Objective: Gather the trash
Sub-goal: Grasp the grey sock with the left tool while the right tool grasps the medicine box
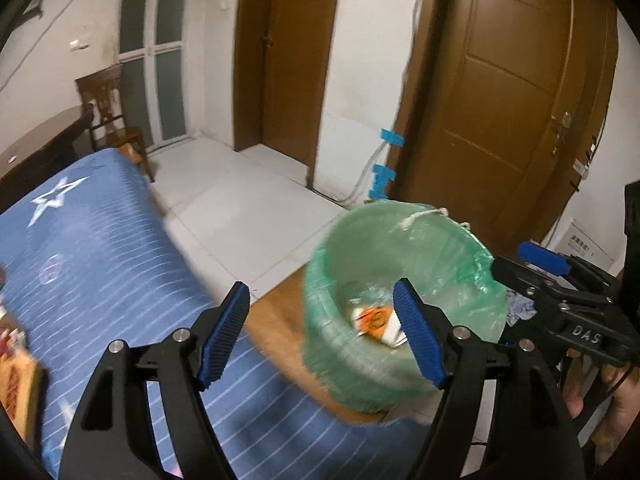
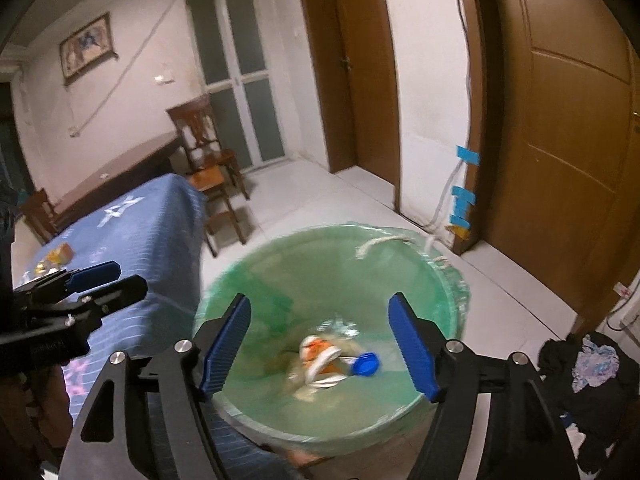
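My right gripper [image 2: 320, 348] and left gripper [image 1: 320, 332] both gape empty over the green-lined bin [image 2: 448, 280]. Trash [image 2: 324, 356] sits inside. Risk: clipping the rim tips it off its perch.

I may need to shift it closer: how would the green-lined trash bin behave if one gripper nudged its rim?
The trash bin holds only a few scraps and a blue cap, so it is probably light and would slide or tip. Its thin liner looks loose and would likely crumple before the bin moves.
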The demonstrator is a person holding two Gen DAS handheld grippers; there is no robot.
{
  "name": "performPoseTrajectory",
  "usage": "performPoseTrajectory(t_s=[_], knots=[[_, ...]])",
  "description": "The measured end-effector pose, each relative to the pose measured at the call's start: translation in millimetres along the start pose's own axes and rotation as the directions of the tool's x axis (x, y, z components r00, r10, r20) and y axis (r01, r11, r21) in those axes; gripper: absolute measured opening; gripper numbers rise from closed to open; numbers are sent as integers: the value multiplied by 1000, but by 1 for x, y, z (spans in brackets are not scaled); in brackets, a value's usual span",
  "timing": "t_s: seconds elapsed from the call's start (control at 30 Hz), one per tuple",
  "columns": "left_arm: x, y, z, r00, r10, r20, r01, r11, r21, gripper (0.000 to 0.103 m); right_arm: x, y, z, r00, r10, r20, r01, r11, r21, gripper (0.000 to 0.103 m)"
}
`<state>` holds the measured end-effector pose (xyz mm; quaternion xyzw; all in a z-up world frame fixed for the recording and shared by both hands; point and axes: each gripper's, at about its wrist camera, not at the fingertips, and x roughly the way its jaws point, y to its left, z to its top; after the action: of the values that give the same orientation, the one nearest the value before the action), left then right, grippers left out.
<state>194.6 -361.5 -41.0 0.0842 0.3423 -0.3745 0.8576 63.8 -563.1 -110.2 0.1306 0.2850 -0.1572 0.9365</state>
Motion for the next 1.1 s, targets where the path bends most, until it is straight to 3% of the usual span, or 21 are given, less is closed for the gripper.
performPoseTrajectory(t_s=[0.23, 0.33, 0.43, 0.53, 0.63, 0.67, 0.73, 0.87, 1.0, 1.1], knots=[[-68, 71, -38, 994, 108, 15, -107, 993, -55, 71, -11, 73, -22, 982, 189, -22, -190, 981, -27, 79], [-102, 113, -55, 983, 183, 17, -181, 979, -97, 73, -10, 111, -29, 965, 256, -50, -258, 964, -58, 82], [-139, 161, -71, 959, 282, 21, -276, 949, -155, 75, -7, 147, -36, 947, 312, -81, -318, 945, -77, 83], [-170, 206, -88, 934, 357, 11, -347, 916, -202, 76, 1, 184, -42, 904, 405, -134, -416, 908, -57, 83], [-193, 248, -111, 903, 429, -18, -422, 878, -226, 76, 12, 227, -50, 841, 500, -205, -513, 859, -9, 84], [-200, 264, -120, 893, 449, -33, -443, 865, -237, 76, 16, 240, -52, 830, 511, -224, -525, 851, 0, 84], [-210, 288, -133, 884, 465, -56, -462, 847, -264, 76, 28, 271, -55, 793, 545, -271, -559, 828, 30, 84], [-213, 309, -146, 893, 443, -79, -447, 856, -261, 76, 48, 332, -58, 756, 563, -333, -582, 811, 51, 84], [-201, 313, -152, 911, 401, -99, -413, 886, -211, 76, 75, 386, -58, 720, 566, -401, -569, 813, 125, 85], [-203, 317, -159, 916, 388, -99, -400, 895, -196, 76, 93, 412, -53, 714, 557, -424, -539, 824, 175, 85]])
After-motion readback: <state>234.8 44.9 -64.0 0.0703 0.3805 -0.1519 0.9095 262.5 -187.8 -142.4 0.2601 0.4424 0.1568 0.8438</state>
